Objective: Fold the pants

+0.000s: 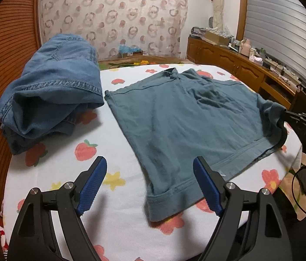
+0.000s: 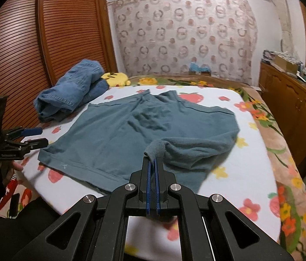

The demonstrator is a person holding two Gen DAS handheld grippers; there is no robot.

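Teal pants (image 2: pixel 120 134) lie spread on the bed (image 2: pixel 250 174), waistband twd the near edge, jeans heap (image 1: pixel 50 91) beside them. Right tool (image 2: pixel 152 161) is clamped tight on a small bunch of the right-side fabric, lifted w/ the cloth trailing. Left tool (image 1: pixel 149 174) gapes wide, gripping nothing, above the near waistband corner. Risk: thin pinch slips mid-fold, or the loose left corner drags & the fold goes skewed.

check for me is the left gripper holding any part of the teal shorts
No, the left gripper is open above the bed with nothing between its blue pads, while the teal shorts lie just beyond them.
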